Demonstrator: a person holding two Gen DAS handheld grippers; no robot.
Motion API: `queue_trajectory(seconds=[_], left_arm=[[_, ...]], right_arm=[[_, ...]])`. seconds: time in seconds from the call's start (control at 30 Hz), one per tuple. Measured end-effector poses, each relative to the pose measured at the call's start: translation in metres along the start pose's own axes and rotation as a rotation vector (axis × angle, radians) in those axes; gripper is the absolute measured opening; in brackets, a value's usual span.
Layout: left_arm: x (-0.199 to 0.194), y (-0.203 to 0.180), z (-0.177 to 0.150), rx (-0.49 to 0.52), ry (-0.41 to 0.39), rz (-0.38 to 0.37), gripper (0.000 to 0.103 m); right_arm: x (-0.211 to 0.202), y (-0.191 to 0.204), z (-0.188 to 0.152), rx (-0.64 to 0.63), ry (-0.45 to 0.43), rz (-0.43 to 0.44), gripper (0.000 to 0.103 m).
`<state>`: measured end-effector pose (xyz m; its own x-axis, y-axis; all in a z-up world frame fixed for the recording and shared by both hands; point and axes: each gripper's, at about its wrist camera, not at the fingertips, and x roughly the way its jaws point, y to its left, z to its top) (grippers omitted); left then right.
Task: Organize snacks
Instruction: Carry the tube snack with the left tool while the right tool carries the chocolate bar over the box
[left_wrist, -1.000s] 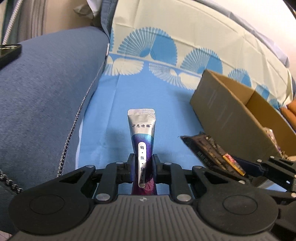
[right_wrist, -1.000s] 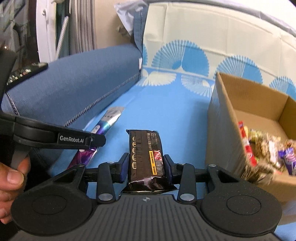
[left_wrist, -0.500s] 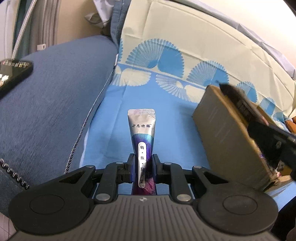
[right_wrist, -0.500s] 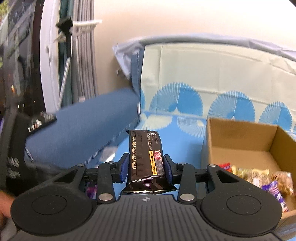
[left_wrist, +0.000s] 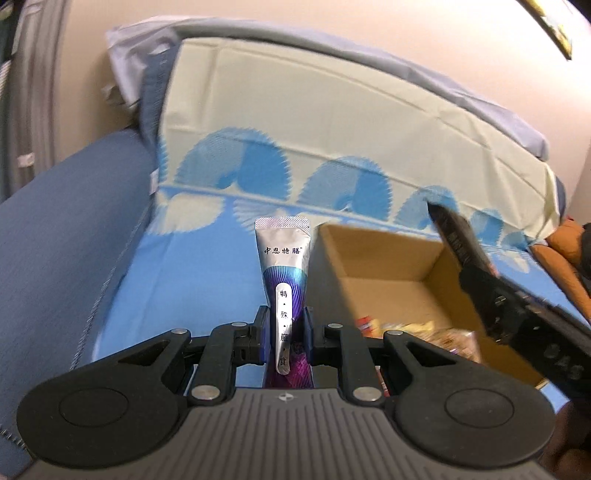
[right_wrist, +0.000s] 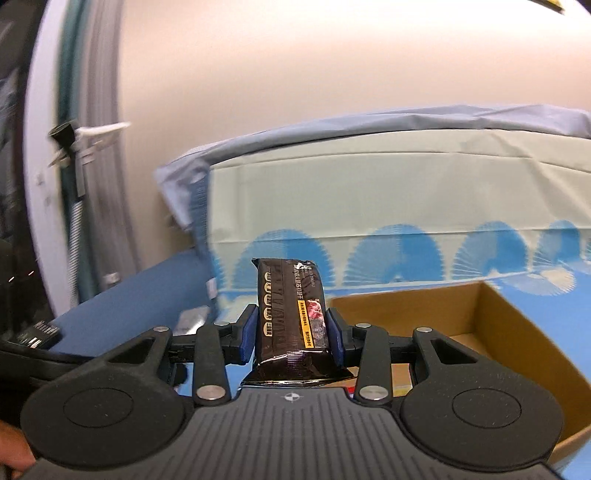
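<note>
My left gripper (left_wrist: 283, 334) is shut on a silver and purple snack sachet (left_wrist: 283, 266) and holds it upright in the air, just left of an open cardboard box (left_wrist: 388, 284) with several snacks on its floor. My right gripper (right_wrist: 291, 332) is shut on a black snack bar (right_wrist: 291, 302) and holds it above the box's left end (right_wrist: 517, 332). In the left wrist view the right gripper and its black bar (left_wrist: 461, 243) hang over the box's right side.
The box stands on a blue cloth with fan patterns (left_wrist: 207, 266) over a sofa seat. A blue armrest (left_wrist: 55, 240) rises at the left and a cream backrest cover (left_wrist: 332, 122) behind. An orange cushion (left_wrist: 561, 254) lies at the far right.
Both grippers have risen from the cloth with their snacks and moved towards the box. The right gripper now hangs over the box; the views have tilted up to the backrest and wall.
</note>
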<state>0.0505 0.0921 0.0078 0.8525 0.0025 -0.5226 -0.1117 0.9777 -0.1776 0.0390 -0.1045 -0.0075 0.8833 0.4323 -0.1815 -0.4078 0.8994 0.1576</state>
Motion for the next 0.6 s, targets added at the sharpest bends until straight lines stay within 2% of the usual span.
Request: queue_trajectory(seconds=[0.37, 0.5, 0.6], left_arm=[[0.035, -0.104, 0.059, 0.058, -0.061, -0.123, 0.019], [0.054, -0.134, 0.074, 0.067, -0.065, -0.154, 0.019], [0.07, -0.147, 0.077, 0.058, -0.041, -0.149, 0.022]], right_arm=[[0.004, -0.094, 0.013, 0.205, -0.021, -0.284, 0.041], [0.0, -0.11, 0.009, 0.236, -0.033, -0.321, 0.041], [0.001, -0.116, 0.009, 0.251, -0.036, -0.325, 0.041]])
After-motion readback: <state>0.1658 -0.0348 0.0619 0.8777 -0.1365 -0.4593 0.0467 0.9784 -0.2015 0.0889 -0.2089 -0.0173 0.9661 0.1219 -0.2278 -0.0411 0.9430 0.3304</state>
